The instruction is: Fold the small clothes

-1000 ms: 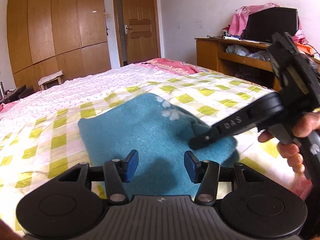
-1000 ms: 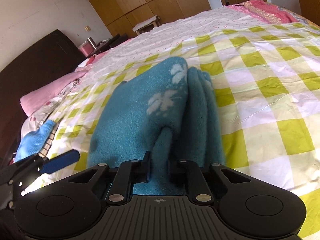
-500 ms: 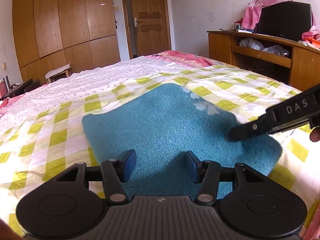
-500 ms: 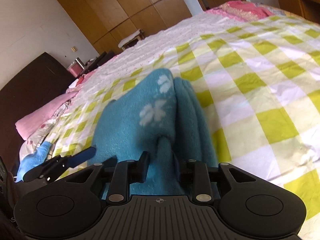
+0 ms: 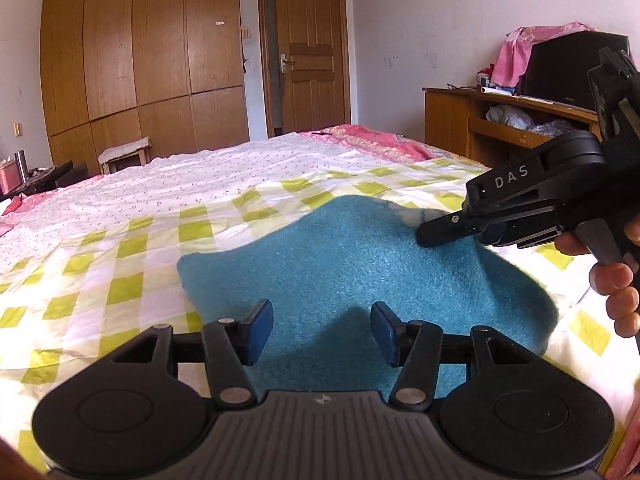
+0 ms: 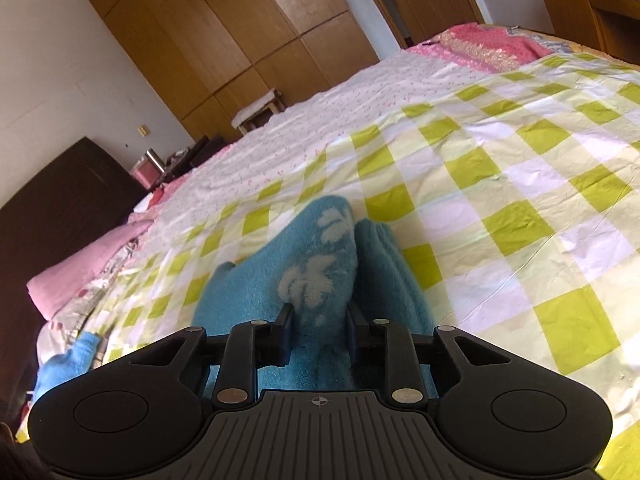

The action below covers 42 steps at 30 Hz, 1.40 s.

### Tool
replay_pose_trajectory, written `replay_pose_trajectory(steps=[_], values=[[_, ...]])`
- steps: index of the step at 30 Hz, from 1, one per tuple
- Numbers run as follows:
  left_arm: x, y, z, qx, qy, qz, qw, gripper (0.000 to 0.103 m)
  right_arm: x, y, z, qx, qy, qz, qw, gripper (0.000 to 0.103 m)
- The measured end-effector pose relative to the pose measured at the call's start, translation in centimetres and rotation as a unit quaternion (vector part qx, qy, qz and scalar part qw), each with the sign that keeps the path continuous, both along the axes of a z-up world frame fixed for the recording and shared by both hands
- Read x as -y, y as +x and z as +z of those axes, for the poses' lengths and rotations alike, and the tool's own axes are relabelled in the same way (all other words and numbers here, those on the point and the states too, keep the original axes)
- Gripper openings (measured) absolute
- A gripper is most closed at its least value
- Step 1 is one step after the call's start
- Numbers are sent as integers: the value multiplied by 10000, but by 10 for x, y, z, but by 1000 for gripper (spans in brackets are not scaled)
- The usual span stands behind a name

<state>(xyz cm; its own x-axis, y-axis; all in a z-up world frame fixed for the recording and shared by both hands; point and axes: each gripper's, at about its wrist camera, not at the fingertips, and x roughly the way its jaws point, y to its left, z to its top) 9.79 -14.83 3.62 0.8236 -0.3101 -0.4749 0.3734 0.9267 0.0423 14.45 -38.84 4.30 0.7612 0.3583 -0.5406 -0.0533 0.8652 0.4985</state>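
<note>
From the left wrist, the left gripper (image 5: 322,330) hovers half open and empty over the teal fleece garment (image 5: 360,276) on the checked bedsheet (image 5: 132,248), while from the right wrist the right gripper (image 6: 319,334) is closing around a raised fold that might slip loose if pulled early

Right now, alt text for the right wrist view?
The right claw stands over a folded teal fleece garment with pale flower prints, its jaws closing with a ridge of the fabric between them. The garment lies on a bed sheet checked yellow-green and white; wooden wardrobes stand behind.
</note>
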Motion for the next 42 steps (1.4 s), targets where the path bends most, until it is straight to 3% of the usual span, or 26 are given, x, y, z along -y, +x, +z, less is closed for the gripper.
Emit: replay_pose_trajectory(steps=[3, 5, 7, 11, 16, 19, 25, 27, 32, 34, 36, 42], values=[[3, 8, -8, -104, 112, 82, 9998, 61, 9, 7, -12, -159, -280, -307, 9990, 24], [3, 13, -14, -256, -10, 52, 9997, 62, 10, 14, -29, -330, -554, -423, 9970, 24], [5, 14, -15, -260, -19, 125, 9996, 62, 11, 14, -30, -317, -491, -455, 9973, 25], [3, 13, -12, -320, -42, 145, 9994, 62, 0, 8, -26, -101, -983, -384, 9944, 27], [-3, 12, -6, -498, -118, 166, 9985, 62, -19, -2, -19, 323, -1794, -357, 9826, 48], [-3, 10, -6, -537, -83, 224, 9983, 62, -21, -7, -13, 536, -1987, -379, 9779, 55], [-3, 12, -7, -681, -101, 252, 9973, 63, -15, 4, -24, 240, -2100, -191, 9772, 72], [-6, 13, -7, -781, -179, 259, 9965, 64, -7, 10, -30, 46, -1868, -255, 9821, 79], [-13, 20, -14, -1109, -516, 271, 9921, 70, 19, 22, -45, -424, -715, -249, 9962, 79], [-12, 26, -18, -1179, -601, 232, 9909, 70, 21, 25, -51, -538, -288, -258, 9978, 74], [-10, 30, -20, -1225, -622, 193, 9903, 71, 15, 23, -50, -514, -377, -235, 9977, 71], [-37, 23, -13, -1284, -487, 264, 9902, 70, -3, 10, -50, -691, 110, 33, 9975, 63]])
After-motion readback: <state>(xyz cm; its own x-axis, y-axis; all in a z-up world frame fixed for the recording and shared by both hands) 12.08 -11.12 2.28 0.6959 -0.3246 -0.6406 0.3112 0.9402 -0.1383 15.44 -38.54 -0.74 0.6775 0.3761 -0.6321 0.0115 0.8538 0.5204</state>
